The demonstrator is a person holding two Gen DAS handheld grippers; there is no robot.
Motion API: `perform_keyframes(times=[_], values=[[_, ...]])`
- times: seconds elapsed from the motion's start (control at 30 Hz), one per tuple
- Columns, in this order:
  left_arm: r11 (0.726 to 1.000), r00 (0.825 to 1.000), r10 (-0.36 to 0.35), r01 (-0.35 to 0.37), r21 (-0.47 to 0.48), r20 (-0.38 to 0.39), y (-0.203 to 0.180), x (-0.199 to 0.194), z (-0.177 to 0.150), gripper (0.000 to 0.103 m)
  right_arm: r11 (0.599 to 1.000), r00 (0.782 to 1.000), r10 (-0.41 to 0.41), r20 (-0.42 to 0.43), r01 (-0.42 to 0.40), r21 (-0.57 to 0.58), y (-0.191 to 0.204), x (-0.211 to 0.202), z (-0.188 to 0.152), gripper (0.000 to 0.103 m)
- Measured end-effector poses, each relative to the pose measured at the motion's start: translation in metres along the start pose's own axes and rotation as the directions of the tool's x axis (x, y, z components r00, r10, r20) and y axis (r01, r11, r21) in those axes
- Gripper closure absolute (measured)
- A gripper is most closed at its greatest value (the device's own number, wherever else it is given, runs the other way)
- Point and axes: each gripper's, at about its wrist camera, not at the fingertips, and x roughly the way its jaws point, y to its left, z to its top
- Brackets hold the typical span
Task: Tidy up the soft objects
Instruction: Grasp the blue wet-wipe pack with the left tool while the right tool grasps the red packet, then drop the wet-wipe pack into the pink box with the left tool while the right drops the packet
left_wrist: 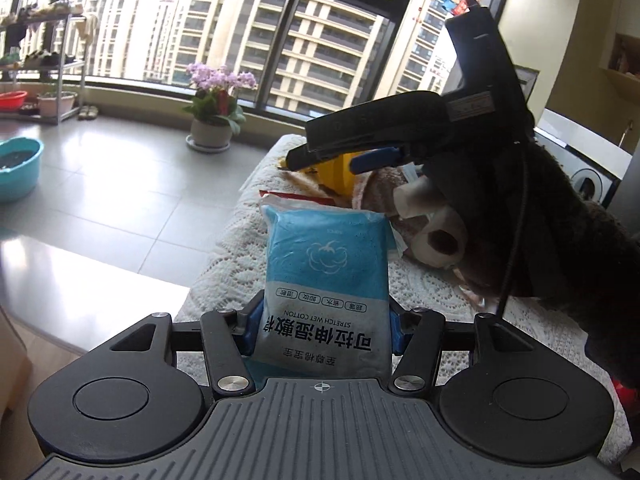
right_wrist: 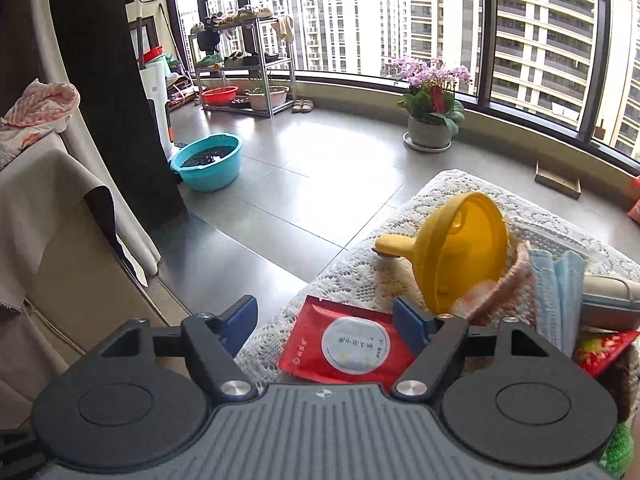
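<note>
Yellow funnel (right_wrist: 460, 248) and face masks (right_wrist: 556, 292) crowd the lace tabletop's (right_wrist: 360, 276) right; left edge bare

The cotton pack (left_wrist: 326, 276) is pale blue above and grey-white below, with dark lettering and a white cotton-boll outline. The sachet (right_wrist: 346, 346) is red with a white round label. The funnel (right_wrist: 456, 248) is yellow, the masks (right_wrist: 556, 292) light blue, and the lace cover (right_wrist: 360, 276) cream with a floral pattern.
</note>
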Motion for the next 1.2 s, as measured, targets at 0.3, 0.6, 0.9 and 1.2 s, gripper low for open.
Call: perform_keyframes(times=[0.3,0.6,0.9,1.2], values=[[0.996,0.999,-0.003,0.006,-0.086,0.034,0.029,-0.006,0.009,0.042,0.995,0.975,0.101,-0.2,-0.1,0.017,-0.018,0.054,0.0,0.082],[0.993,0.999,0.007,-0.002,-0.118,0.041,0.024,-0.002,0.01,0.042,0.966,0.98,0.018,-0.197,-0.068,-0.249,-0.035,-0.076,-0.101,0.078],[0.999,0.999,-0.004,0.001,-0.044,-0.049,-0.001,0.013,-0.002,0.042,0.992,0.996,-0.052,-0.07,0.044,-0.12,-0.054,-0.107,-0.143,0.01],[0.999,0.996,0.011,-0.014,-0.029,-0.087,-0.009,0.002,-0.007,0.042,0.998,0.996,-0.024,-0.084,0.02,-0.057,-0.073,-0.077,-0.133,0.035]])
